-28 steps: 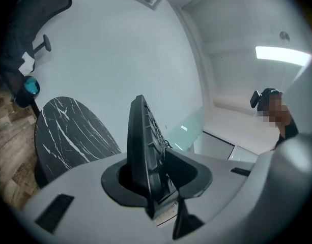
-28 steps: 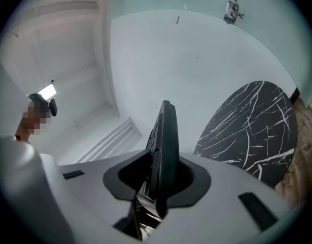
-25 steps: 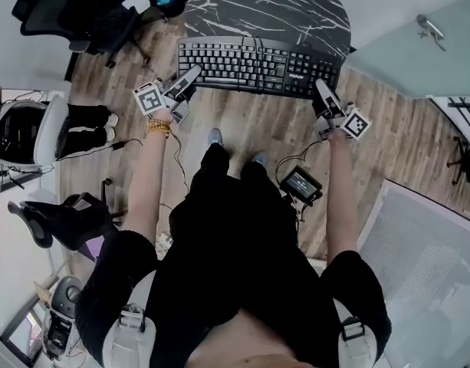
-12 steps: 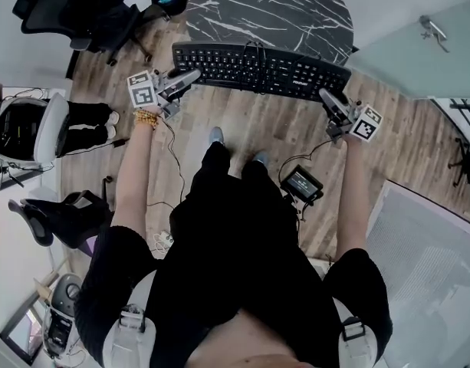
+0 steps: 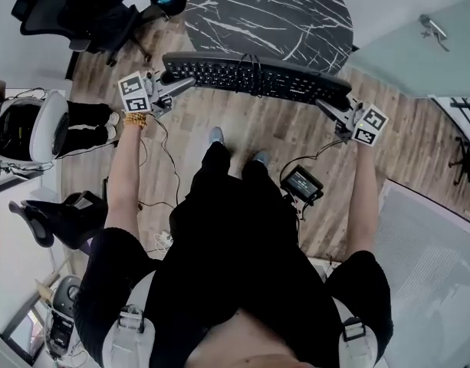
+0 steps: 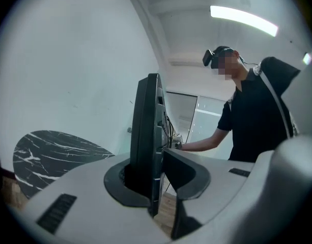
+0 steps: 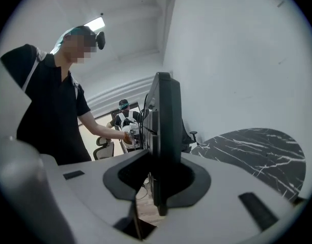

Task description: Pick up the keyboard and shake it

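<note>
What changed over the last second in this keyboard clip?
The keyboard tipped from keys-up to nearly on edge. The left gripper has just been closing its jaws on the keyboard's left end; the right gripper stays clamped on the other end. Both swung outward. The table and chair are unchanged.
</note>
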`<action>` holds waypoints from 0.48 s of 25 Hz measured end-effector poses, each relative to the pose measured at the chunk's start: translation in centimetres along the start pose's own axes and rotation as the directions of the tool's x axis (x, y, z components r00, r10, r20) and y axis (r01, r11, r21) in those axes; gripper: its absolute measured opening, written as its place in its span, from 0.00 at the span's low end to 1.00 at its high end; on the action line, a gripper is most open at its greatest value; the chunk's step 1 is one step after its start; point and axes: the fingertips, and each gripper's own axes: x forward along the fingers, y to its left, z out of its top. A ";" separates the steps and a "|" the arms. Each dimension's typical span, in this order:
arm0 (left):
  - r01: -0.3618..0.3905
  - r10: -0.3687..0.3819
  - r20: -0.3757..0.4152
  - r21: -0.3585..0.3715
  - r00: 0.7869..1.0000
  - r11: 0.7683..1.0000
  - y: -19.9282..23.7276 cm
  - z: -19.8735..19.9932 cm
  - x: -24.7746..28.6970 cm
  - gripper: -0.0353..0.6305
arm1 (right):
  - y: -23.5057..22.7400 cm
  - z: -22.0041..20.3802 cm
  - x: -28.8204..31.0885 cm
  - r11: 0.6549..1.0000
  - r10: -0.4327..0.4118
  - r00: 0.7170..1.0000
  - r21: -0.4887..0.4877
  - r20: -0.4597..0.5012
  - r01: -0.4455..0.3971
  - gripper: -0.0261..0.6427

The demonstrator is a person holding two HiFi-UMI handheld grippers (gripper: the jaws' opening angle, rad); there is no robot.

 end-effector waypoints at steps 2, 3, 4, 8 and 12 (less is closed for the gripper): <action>0.010 -0.008 -0.038 0.066 0.999 0.998 -0.6 0.3 0.2 0.20 | 0.4 0.4 -0.2 0.998 0.002 1.000 -0.069 -0.023 -0.003 0.20; 0.013 -0.008 -0.054 0.097 0.999 0.995 -0.9 0.6 0.3 0.20 | 0.6 0.7 -0.3 0.995 0.001 0.999 -0.101 -0.036 -0.005 0.20; 0.015 -0.007 -0.062 0.126 0.998 0.992 -1.1 1.0 0.4 0.20 | 0.9 1.0 -0.4 0.991 -0.002 0.999 -0.135 -0.051 -0.005 0.20; 0.032 -0.014 -0.074 0.258 0.997 0.966 -2.3 3.2 0.8 0.20 | 1.9 2.0 -0.6 0.951 -0.044 0.989 -0.308 -0.139 -0.001 0.19; 0.095 -0.025 -0.176 0.401 0.984 0.911 -4.4 4.7 1.1 0.20 | 2.9 1.4 -0.1 0.874 -0.109 0.961 -0.484 -0.255 -0.029 0.18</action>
